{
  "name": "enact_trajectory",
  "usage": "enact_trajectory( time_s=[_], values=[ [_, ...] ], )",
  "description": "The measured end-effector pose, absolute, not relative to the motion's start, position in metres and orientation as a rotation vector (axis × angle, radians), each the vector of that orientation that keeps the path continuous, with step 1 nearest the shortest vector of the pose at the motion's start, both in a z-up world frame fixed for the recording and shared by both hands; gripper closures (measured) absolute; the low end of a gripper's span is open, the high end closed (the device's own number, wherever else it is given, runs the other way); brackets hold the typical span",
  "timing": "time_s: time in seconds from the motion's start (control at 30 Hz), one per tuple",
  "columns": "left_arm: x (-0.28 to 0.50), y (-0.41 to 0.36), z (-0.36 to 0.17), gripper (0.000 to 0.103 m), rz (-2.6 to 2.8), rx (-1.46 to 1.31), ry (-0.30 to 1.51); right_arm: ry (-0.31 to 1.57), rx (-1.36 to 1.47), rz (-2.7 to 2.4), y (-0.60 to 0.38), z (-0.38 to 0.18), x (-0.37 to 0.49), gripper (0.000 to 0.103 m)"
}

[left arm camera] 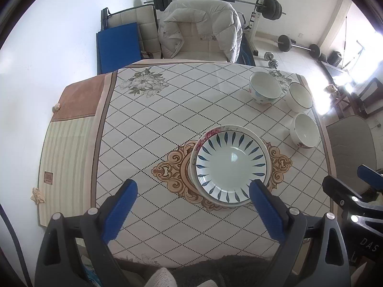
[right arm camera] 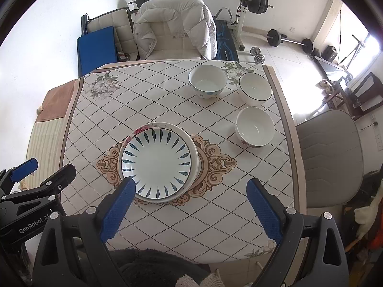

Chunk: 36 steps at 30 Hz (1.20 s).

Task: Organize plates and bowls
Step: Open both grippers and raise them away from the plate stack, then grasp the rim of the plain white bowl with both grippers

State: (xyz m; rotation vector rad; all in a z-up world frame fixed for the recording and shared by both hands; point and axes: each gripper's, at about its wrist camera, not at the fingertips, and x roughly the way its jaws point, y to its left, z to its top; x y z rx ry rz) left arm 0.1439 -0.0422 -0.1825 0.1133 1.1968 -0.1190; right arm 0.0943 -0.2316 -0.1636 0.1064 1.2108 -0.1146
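Observation:
A white plate with blue leaf marks (left arm camera: 231, 163) (right arm camera: 156, 161) lies on top of a floral-rimmed plate (left arm camera: 210, 132) (right arm camera: 153, 126) at the table's middle. Three bowls stand at the far right: a dotted bowl (left arm camera: 264, 87) (right arm camera: 207, 81), a dark-rimmed bowl (left arm camera: 300, 95) (right arm camera: 255, 89) and a floral bowl (left arm camera: 305, 130) (right arm camera: 255, 126). My left gripper (left arm camera: 192, 191) is open and empty, above the table's near side, left of the plates. My right gripper (right arm camera: 190, 190) is open and empty, just in front of the plates; it also shows in the left wrist view (left arm camera: 347, 191).
The table (left arm camera: 143, 131) has a diamond-pattern cloth. A chair with a white jacket (left arm camera: 201, 31) stands behind it, a grey chair (right arm camera: 328, 157) at the right. Weights and a barbell rack (right arm camera: 249, 2) stand on the floor beyond.

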Motion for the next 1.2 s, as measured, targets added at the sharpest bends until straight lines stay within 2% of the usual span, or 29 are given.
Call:
enact_trajectory(
  time_s=[0.27,0.33,0.5,0.77,0.87,1.0,1.2],
  values=[
    [0.134,-0.030,-0.175,0.006,-0.153,0.094,1.170,1.191,0.131,-0.133,-0.215,-0.151,0.073,0.007],
    [0.131,-0.030,-0.171,0.002,-0.157,0.105,1.123,1.188,0.148,-0.133,-0.214,-0.151,0.070,0.007],
    [0.130,-0.041,-0.167,0.001,-0.206,0.134,1.036,1.138,0.210,-0.135,-0.217,-0.148,0.062,0.007],
    [0.145,-0.073,-0.153,0.001,-0.190,0.133,0.926,0.979,0.209,-0.184,-0.255,-0.151,0.063,0.007],
    [0.158,-0.093,-0.153,0.001,-0.161,0.135,0.899,0.982,0.256,-0.238,-0.293,-0.163,0.073,0.007],
    [0.190,-0.134,-0.172,0.001,-0.168,0.155,0.970,1.051,0.234,-0.330,-0.352,-0.189,0.096,0.007],
    [0.248,-0.219,-0.233,0.002,-0.242,0.137,1.179,1.220,0.307,-0.304,-0.459,-0.256,0.144,0.007]
  ],
)
